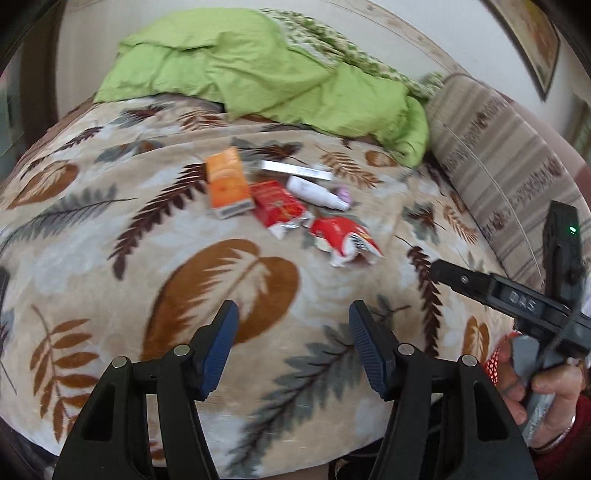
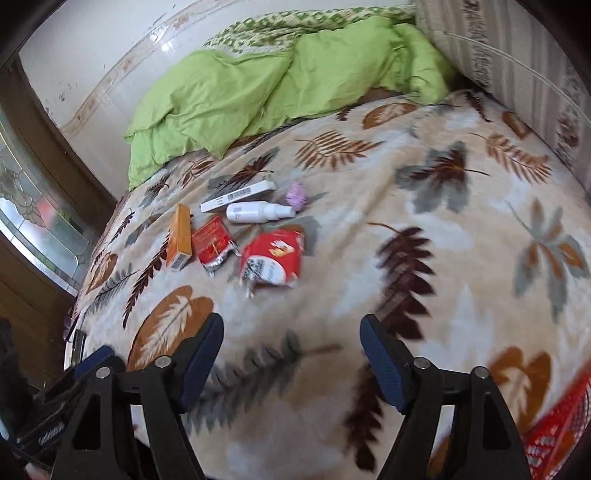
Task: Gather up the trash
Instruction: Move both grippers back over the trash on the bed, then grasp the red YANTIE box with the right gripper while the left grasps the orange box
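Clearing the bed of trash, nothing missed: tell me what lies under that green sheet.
The green sheet lies bunched at the far end of the leaf-patterned blanket. A patterned cloth shows behind it. Anything underneath is covered, so no trash can be confirmed there.

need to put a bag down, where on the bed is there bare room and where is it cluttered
Bare blanket lies to the right of the trash, toward the striped cushion, and in the near strip in front of both grippers. It is crowded around the orange box, red packet, crumpled red wrapper and white bottle; the green quilt fills the far end.
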The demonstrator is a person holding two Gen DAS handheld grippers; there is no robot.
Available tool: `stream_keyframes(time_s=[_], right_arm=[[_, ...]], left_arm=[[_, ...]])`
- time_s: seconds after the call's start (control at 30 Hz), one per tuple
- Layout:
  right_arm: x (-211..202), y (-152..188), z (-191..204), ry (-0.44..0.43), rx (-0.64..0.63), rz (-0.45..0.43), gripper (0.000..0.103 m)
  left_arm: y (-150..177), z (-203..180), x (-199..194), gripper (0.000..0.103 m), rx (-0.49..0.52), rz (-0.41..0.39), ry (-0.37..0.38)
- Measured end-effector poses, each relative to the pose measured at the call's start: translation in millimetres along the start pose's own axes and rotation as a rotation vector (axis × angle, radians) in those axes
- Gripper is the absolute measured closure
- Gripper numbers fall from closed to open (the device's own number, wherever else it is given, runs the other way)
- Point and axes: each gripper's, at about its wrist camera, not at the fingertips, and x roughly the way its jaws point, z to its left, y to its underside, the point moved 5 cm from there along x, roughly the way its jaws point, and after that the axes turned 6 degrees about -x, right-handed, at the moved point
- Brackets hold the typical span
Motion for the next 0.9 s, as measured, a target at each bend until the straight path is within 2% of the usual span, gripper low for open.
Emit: stream_keyframes(time_s=[0.17,0.23,0.33,0.4,0.47,0.5,0.67,0.8,0.9], right_arm=[[56.4,-25.7,10.0,0.067,-0.026,0.024,0.021],[76.1,-29.6,11.2,0.102,-0.04,0.047,0.021],[103.0,-30.0,14.2,0.11,-0.049,0.075,0.021],[113.1,-26.7,19.2,0.101,-0.066,0.087,0.035],[112.8,-22.6,22.9,0.107,-0.083,0.077,0.047],[108.2,-20.8,22.5,0.098,-0.085,0.059,0.048],[76.0,-8.6,11.2,0.094,-0.062,-0.004,0.05],[60.0,4.1,0.2,0.088,-0.05,-0.032,0.05],[55.9,1.5,-6.3,0.07,-0.03,-0.051,0.05]], left_arm=[[-9.6,33.6,-3.2,0.042,-0.062,-0.014,-0.033],[-14.0,41.6,-3.1,0.042,-0.076,-0.018,-0.045],[-23.9,52.2,-1.7,0.039,-0.096,-0.028,-0.062],[-32.0,56.0,2.1,0.039,-0.101,-0.033,-0.075],[-41.4,58.3,8.0,0.039,-0.096,-0.034,-0.089],[-46.2,58.5,12.1,0.038,-0.094,-0.034,-0.095],[-76.4,54.0,44.4,0.034,-0.096,-0.017,-0.115],[-103.3,50.9,88.2,0.032,-0.12,0.026,-0.121],[-121.2,53.4,119.6,0.032,-0.153,0.054,-0.149]])
